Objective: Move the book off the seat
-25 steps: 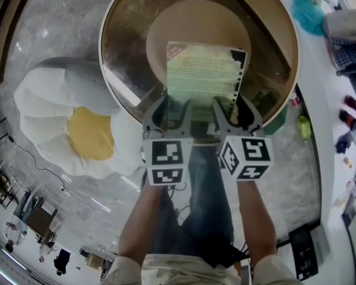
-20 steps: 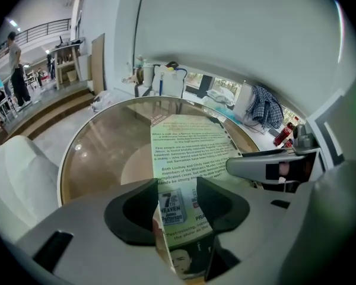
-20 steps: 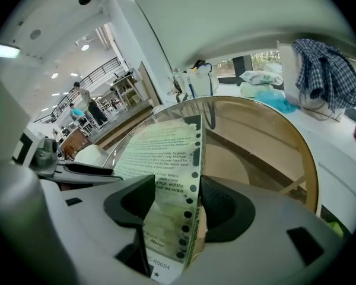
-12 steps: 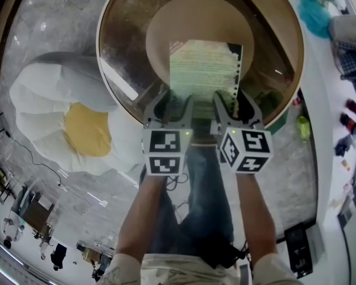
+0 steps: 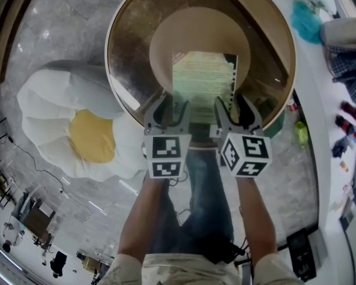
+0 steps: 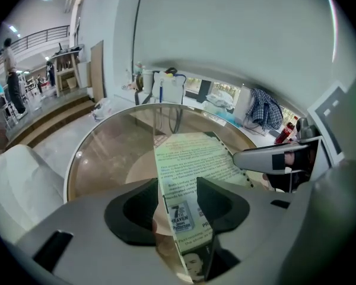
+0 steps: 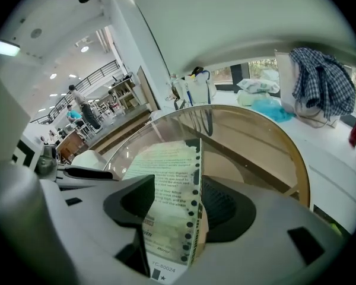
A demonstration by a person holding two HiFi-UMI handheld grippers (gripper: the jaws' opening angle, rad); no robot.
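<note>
Over the round glass tabletop (image 5: pixel 130 40), the left gripper (image 5: pixel 168 113) and right gripper (image 5: pixel 238 111) each clamp the near edge of the book (image 5: pixel 203 76).

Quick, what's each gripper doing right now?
Left gripper: closed on the book.
Right gripper: closed on the book too.

Open glass tabletop (image 5: pixel 130 46) all round the book (image 5: pixel 203 79), but an egg-shaped cushion (image 5: pixel 77 129) hugs the left edge and a cluttered ledge (image 5: pixel 318 88) lines the right.
</note>
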